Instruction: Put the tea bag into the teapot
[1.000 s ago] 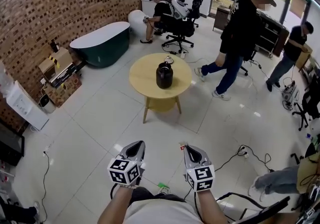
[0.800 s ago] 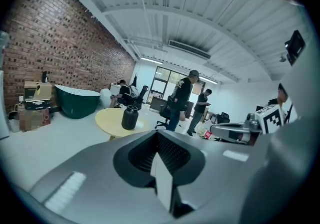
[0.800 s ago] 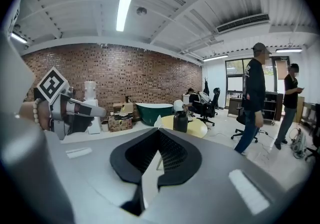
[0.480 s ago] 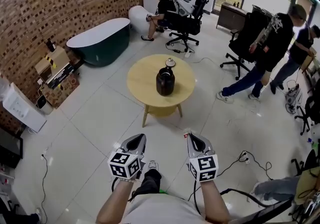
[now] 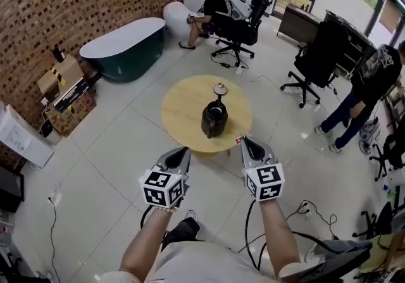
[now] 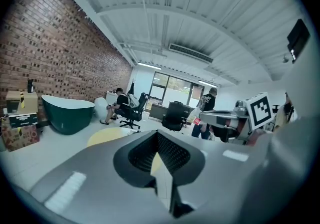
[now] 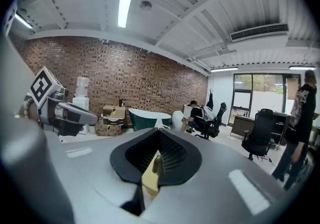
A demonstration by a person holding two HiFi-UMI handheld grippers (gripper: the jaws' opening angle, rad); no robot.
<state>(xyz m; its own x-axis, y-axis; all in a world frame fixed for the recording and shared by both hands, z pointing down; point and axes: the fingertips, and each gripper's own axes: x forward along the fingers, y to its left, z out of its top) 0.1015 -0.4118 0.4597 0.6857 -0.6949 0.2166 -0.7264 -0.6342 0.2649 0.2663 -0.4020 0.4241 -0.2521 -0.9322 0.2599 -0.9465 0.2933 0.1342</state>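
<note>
A black teapot (image 5: 214, 119) stands open on the round wooden table (image 5: 183, 107), and its lid (image 5: 219, 89) lies just behind it. My right gripper (image 5: 245, 141) is shut, with a small red-and-white tea bag tag (image 5: 239, 140) pinched at its tip, just right of and nearer than the teapot. The left gripper view shows that tag (image 6: 198, 119) on the right gripper (image 6: 220, 118). The bag itself is hidden. My left gripper (image 5: 182, 150) is shut and empty, over the table's near edge. The table (image 6: 107, 136) shows past its fingers.
A dark green bathtub (image 5: 123, 47) and cardboard boxes (image 5: 60, 88) line the brick wall on the left. A seated person (image 5: 212, 6) and office chairs (image 5: 319, 57) are behind the table. Another person (image 5: 370, 88) walks at the right. Cables (image 5: 304, 212) lie on the floor.
I have come closer to the table. Both grippers rose and moved forward, from over bare floor to the table's near edge. The walking person crossed to the far right.
</note>
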